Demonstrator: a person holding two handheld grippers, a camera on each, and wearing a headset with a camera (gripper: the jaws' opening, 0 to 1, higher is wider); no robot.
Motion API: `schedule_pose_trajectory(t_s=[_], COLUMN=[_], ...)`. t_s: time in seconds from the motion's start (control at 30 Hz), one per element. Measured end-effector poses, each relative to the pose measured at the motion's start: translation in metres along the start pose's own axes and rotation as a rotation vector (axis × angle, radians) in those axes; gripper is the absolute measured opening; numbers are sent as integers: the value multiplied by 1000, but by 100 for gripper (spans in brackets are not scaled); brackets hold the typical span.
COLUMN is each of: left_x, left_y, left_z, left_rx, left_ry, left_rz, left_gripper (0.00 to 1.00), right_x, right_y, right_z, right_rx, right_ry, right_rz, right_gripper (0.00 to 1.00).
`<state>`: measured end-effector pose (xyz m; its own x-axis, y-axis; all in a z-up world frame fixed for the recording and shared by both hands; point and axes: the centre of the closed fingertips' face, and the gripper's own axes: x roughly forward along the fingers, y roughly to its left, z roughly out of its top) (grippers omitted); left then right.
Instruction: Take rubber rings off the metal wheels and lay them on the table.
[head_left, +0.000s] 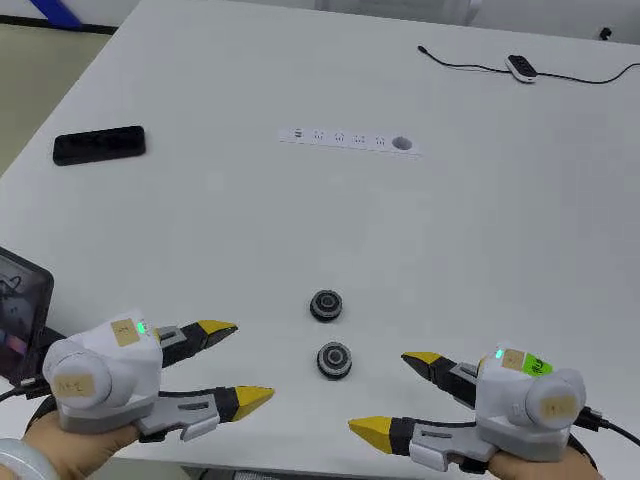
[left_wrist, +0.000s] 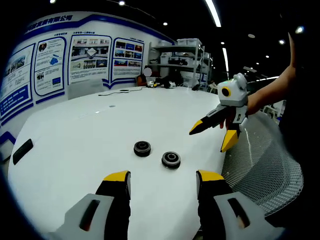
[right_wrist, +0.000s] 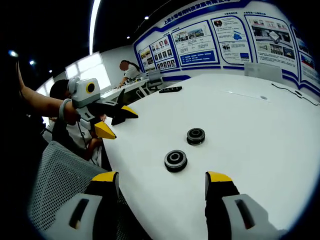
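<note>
White tabletop (head_left: 200, 230) stretches ahead of me in the head view. At its left edge a dark screen (head_left: 20, 305) is cut off by the frame, and I cannot make out what is on it. Further back lies a flat black box (head_left: 99, 145), too small for me to say what it is.

My left gripper (head_left: 243, 362) hovers over the near edge with its yellow-tipped jaws spread apart and nothing between them. The hand under it is cropped at the bottom. Between my two grippers two metal wheels stand on the table, close together but not touching: the far wheel (head_left: 326, 305) and, nearer me, the near wheel (head_left: 334, 360). Each has a dark outer band around a paler hub. I take these bands for the rubber rings (right_wrist: 167, 161), seated on both wheels, though I cannot see where rubber ends and metal begins.

Well behind the wheels a white power strip (head_left: 350, 140) lies flat. My right gripper (head_left: 388, 393) mirrors the left one, with jaws wide apart and holding nothing. In the far right corner sits a small remote (head_left: 521, 67), and its cable (head_left: 460, 66) runs off the right edge.

In each gripper view both wheels sit beyond my open jaws and touch neither tip. The left gripper view also shows a mesh chair back (left_wrist: 260, 165) at the table's edge. Wall posters (left_wrist: 90, 52) hang beyond the table, their print too small to read.
</note>
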<state>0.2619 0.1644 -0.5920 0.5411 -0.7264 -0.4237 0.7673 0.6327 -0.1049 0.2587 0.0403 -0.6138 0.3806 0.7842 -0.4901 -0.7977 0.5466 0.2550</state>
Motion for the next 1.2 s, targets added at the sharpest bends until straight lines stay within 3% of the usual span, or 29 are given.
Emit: schedule_pose_trajectory(t_s=[0.67,1.2], left_x=[28,50], left_y=[-13,-21], left_z=[5,7], left_rx=[70,135], left_ry=[63,126], left_rz=[-88,-141], left_gripper=[41,33], right_x=[19,26], right_y=[0,4], right_z=[-3,-1], right_rx=[60,81], right_ry=[40,43], right_rz=[27,52], right_gripper=[64,62])
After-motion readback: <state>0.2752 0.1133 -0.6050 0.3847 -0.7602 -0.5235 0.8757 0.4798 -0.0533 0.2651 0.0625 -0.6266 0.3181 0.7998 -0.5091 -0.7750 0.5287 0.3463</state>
